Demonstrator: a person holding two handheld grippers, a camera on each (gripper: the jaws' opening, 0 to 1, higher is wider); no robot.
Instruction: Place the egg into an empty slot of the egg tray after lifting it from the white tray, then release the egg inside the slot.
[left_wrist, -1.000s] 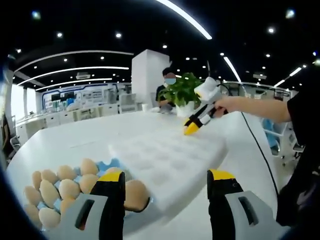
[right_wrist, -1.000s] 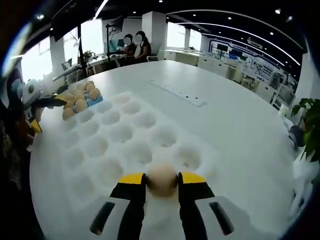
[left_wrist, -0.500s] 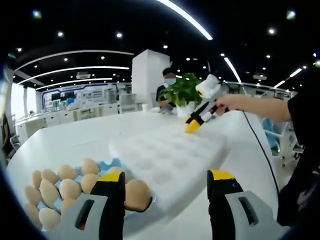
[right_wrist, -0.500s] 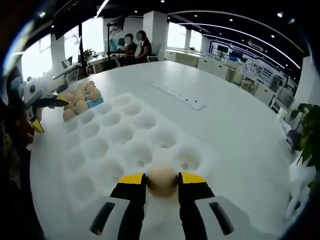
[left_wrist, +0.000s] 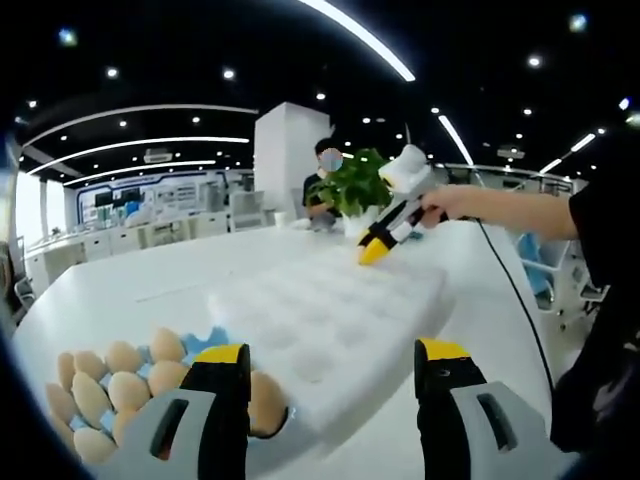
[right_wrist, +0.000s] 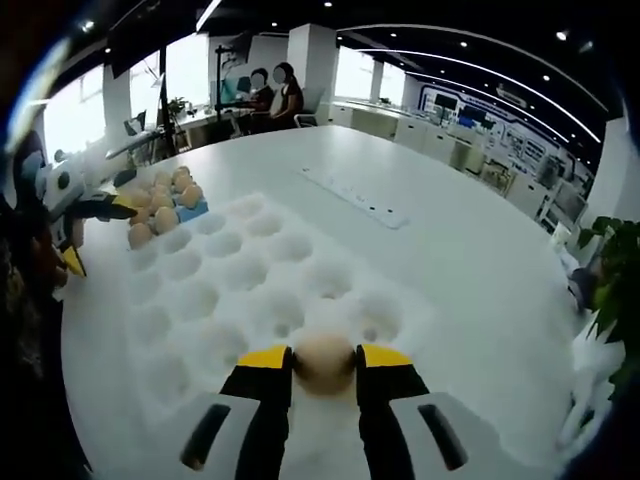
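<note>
The right tool (right_wrist: 324, 362) is clamped on the egg (right_wrist: 324, 360) above the near edge of the white tray (right_wrist: 235, 285), apparently lifted for transfer, while the left tool (left_wrist: 330, 362), jaws apart, waits by the egg tray (left_wrist: 120, 385) beside it.

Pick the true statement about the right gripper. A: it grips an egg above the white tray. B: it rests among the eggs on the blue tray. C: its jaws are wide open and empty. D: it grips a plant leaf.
A: in the right gripper view the right gripper has its yellow-tipped jaws closed on an egg, with the white tray and its hollows below.
</note>
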